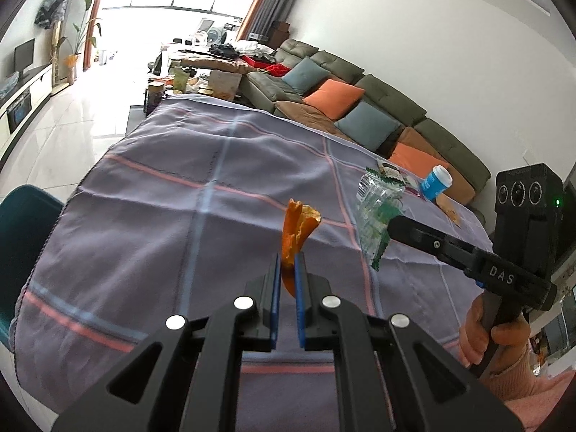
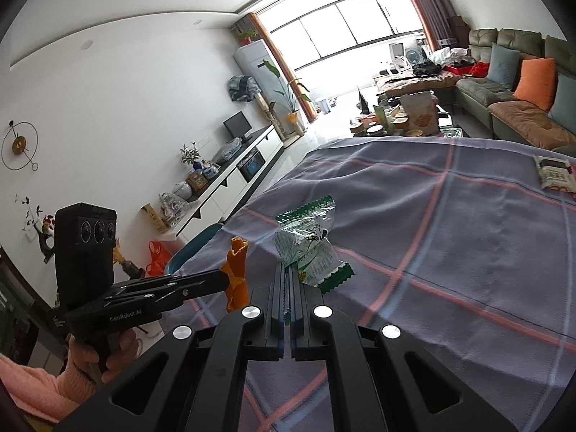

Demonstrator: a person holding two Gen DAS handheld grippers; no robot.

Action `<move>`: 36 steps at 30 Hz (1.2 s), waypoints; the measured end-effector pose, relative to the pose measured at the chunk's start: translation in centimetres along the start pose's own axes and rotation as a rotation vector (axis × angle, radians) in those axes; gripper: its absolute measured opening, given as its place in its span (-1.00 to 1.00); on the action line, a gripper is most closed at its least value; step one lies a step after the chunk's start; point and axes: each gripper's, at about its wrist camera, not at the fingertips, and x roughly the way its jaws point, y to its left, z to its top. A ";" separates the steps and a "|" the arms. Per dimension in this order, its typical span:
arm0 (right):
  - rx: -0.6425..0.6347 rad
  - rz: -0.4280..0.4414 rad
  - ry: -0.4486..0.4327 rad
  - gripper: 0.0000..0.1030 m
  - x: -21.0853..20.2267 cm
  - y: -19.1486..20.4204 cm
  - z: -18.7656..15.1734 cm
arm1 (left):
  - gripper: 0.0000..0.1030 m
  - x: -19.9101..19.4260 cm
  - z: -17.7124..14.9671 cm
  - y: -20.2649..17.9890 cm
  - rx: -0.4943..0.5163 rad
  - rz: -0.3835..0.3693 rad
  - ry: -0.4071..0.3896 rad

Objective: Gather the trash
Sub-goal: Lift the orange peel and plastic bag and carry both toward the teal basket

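My left gripper [image 1: 287,257] is shut on a piece of orange peel [image 1: 297,228], which sticks up between its blue pads above the purple checked tablecloth [image 1: 162,208]. From the right wrist view the same peel [image 2: 236,270] shows at the tip of the left gripper [image 2: 225,282]. My right gripper [image 2: 289,270] is shut on a clear plastic wrapper with green print [image 2: 309,248], held above the cloth. In the left wrist view that wrapper [image 1: 376,212] hangs from the right gripper [image 1: 392,228] at the right.
A blue paper cup [image 1: 436,182] and a flat snack packet [image 1: 388,172] lie at the cloth's far right, the packet [image 2: 554,174] also in the right wrist view. A teal bin [image 1: 21,237] stands left of the table. A sofa with cushions [image 1: 345,97] runs behind.
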 end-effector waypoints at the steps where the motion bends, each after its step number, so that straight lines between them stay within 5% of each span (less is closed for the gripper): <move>1: -0.002 0.004 0.003 -0.96 0.2 0.1 0.0 | -0.83 -0.2 0.0 0.3 -0.004 0.002 -0.003; 36: -0.076 0.107 0.087 -0.96 5.2 5.2 0.1 | -0.83 -5.0 -0.4 6.8 -0.137 0.093 -0.086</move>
